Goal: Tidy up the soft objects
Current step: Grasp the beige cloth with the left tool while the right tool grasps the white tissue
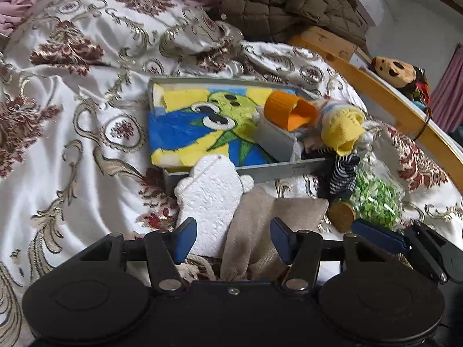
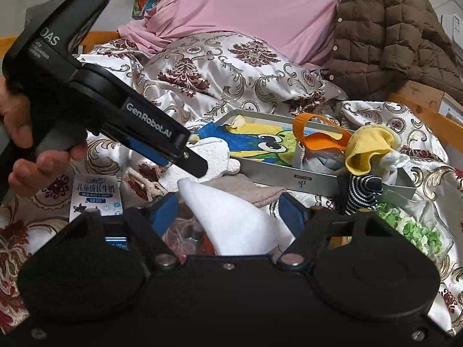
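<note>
My left gripper [image 1: 233, 241] points downward, its jaws partly apart with soft cloth lying between them. My right gripper [image 2: 228, 214] sits nearly level, jaws half-spread. My left hand [image 2: 34, 156] wraps the handle.

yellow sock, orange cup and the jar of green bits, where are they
yellow sock [image 1: 343, 130], left wrist view, on its knit middle
orange cup [image 1: 282, 109], left wrist view, on its ribbed side
jar of green bits [image 2: 416, 230], right wrist view, on the green filling behind the glass

White foam piece [image 1: 208, 202] and beige cloth [image 1: 260, 225] lying on the bedspread against the grey box [image 1: 246, 170]; yellow sock [image 1: 343, 128] draped over its right end.
</note>
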Available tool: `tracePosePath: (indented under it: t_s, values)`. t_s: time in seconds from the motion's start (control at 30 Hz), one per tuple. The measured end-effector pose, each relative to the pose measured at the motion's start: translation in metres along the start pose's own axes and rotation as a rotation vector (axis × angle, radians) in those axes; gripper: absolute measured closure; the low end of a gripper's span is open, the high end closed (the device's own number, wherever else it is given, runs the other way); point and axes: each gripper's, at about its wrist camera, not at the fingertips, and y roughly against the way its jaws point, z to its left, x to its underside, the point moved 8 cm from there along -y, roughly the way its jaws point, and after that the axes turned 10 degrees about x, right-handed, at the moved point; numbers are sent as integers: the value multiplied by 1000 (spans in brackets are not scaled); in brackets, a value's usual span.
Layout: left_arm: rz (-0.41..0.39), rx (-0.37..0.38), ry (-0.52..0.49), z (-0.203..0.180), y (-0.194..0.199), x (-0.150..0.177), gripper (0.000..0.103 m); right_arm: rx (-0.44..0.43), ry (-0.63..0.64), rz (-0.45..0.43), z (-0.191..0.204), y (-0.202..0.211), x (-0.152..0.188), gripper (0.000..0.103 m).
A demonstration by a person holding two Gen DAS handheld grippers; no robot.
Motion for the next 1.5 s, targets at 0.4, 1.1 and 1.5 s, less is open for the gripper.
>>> tracePosePath:
  t_s: [0.4, 1.1, 1.5]
  values:
    - [124, 5, 154, 15, -20, 15, 71, -8, -7, 55, -1, -7, -1, 52]
    - [145, -7, 82, 6, -26, 23, 89, -38, -41, 51, 8, -3, 0, 85]
    - [149, -17, 34, 2, -21, 20, 92, -52, -96, 62, 4, -2, -3, 103]
